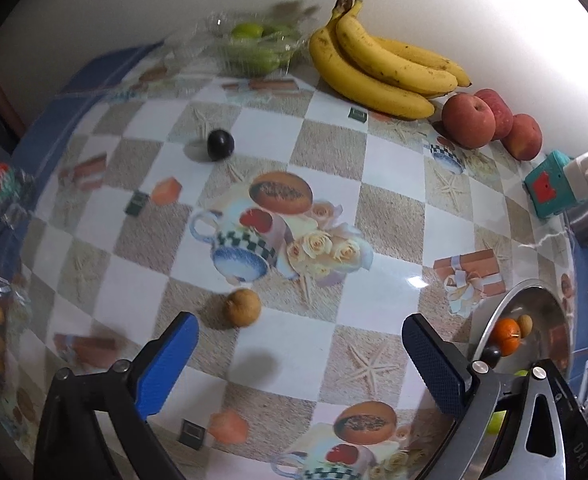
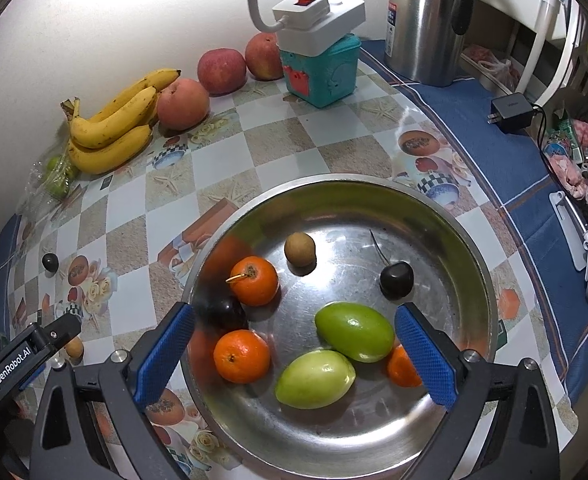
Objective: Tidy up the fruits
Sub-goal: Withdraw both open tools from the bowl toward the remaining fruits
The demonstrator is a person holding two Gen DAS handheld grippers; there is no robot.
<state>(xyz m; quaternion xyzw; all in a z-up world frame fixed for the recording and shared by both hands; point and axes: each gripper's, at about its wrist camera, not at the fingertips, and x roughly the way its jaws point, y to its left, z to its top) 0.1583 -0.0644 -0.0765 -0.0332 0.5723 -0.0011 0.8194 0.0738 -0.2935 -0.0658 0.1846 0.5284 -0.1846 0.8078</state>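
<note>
Okay, left wrist view: left tool [image 1: 300, 360] released, jaws wide, holding nothing, over the patterned bench [image 1: 390, 216]. Small brown fruit [image 1: 243, 307] sits on the bench just ahead of the left finger. Dark plum [image 1: 221, 144] lies farther out, alone. Bananas [image 1: 382, 64] and three apples [image 1: 490, 122] line the back wall. Clear plastic container [image 1: 254, 46] holds green fruit, blurred, count unclear. Steel bowl [image 1: 494, 320] at right is partly cut off by the tool; an orange shows inside. "DAS" reads on the tool frame, rest cut off.

Right wrist view: right tool [image 2: 294, 350] released, empty, above the steel bowl [image 2: 470, 248]. Bowl holds two green mangoes [image 2: 336, 354], three oranges [image 2: 246, 320] with one half hidden behind the right finger, a brown fruit [image 2: 300, 249], a stemmed dark cherry [image 2: 396, 279] and a dark plum [image 2: 226, 312]. "GenRobot.AI" reads on the left tool [image 2: 30, 356] at the lower left. Kettle [image 2: 430, 20] label unreadable.
</note>
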